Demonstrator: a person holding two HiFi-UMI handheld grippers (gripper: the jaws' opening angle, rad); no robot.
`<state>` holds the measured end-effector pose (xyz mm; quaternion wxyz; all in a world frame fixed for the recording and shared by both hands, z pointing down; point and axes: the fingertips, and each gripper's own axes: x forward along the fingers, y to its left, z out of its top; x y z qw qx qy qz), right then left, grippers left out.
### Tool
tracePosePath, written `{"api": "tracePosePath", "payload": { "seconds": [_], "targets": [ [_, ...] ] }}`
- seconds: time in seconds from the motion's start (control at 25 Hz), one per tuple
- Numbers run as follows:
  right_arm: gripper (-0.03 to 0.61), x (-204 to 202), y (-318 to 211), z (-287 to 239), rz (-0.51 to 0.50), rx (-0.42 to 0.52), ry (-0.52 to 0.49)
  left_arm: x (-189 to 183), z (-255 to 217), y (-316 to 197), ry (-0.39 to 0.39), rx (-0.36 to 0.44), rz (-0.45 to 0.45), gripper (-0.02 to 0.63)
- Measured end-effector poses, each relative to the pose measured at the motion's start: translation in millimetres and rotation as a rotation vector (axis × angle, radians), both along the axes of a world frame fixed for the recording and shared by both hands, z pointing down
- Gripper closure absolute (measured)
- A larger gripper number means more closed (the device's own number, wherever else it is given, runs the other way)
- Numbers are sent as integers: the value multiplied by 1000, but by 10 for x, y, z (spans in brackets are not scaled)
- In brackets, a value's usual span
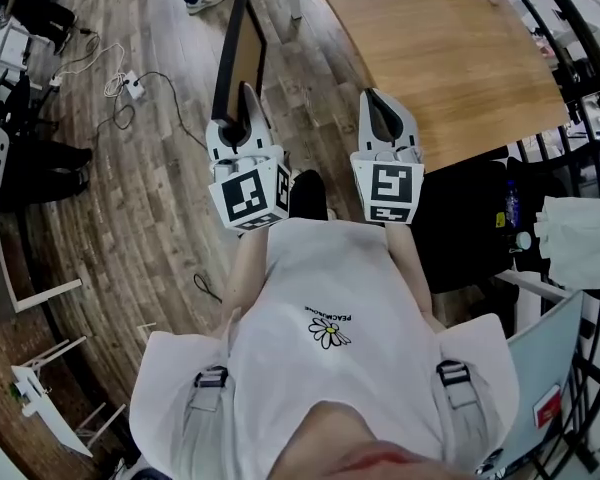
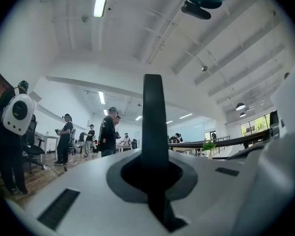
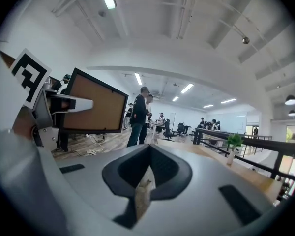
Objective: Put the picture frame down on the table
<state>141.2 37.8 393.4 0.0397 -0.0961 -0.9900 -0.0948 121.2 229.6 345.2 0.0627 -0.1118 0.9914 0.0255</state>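
The picture frame (image 1: 239, 52), black-rimmed with a brown board face, stands upright on edge over the wooden floor, left of the table (image 1: 450, 48). My left gripper (image 1: 242, 116) is shut on its lower edge. In the left gripper view the picture frame (image 2: 154, 122) rises edge-on as a black bar out of the closed jaws of my left gripper (image 2: 154, 167). My right gripper (image 1: 385, 116) is shut and holds nothing, its tip at the table's near edge. The right gripper view shows the picture frame (image 3: 94, 102) to the left, with the left gripper (image 3: 59, 104) clamped on it, beyond my right gripper (image 3: 146, 154).
A light wooden table (image 3: 246, 173) carries a small potted plant (image 3: 233, 144). Cables and a power strip (image 1: 130, 86) lie on the floor to the left. A black railing (image 1: 580, 38) and a dark chair (image 1: 465, 223) stand at the right. People (image 3: 141, 113) stand farther off in the room.
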Motion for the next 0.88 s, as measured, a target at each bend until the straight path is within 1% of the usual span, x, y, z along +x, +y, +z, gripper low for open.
{"api": "tracePosePath", "payload": {
  "seconds": [0.08, 0.24, 0.44, 0.6, 0.72, 0.88],
  "targets": [
    [572, -83, 18, -53, -20, 11, -23, -83, -15, -3, -7, 9, -7, 591],
    [572, -276, 67, -89, -45, 31, -30, -258, -88, 4, -33, 15, -7, 591],
    [572, -584, 86, -108, -83, 65, -33, -627, -189, -10, -79, 81, 36, 591],
    [572, -798, 81, -36, -86, 73, -8, -906, -140, -7, -58, 98, 31, 591],
    [572, -977, 158, -1, -118, 50, 4, -1141, -154, -18, -67, 112, 51, 591],
    [572, -1329, 201, 6, -122, 41, -5, -1579, -131, -85, -63, 113, 71, 591]
  ]
}}
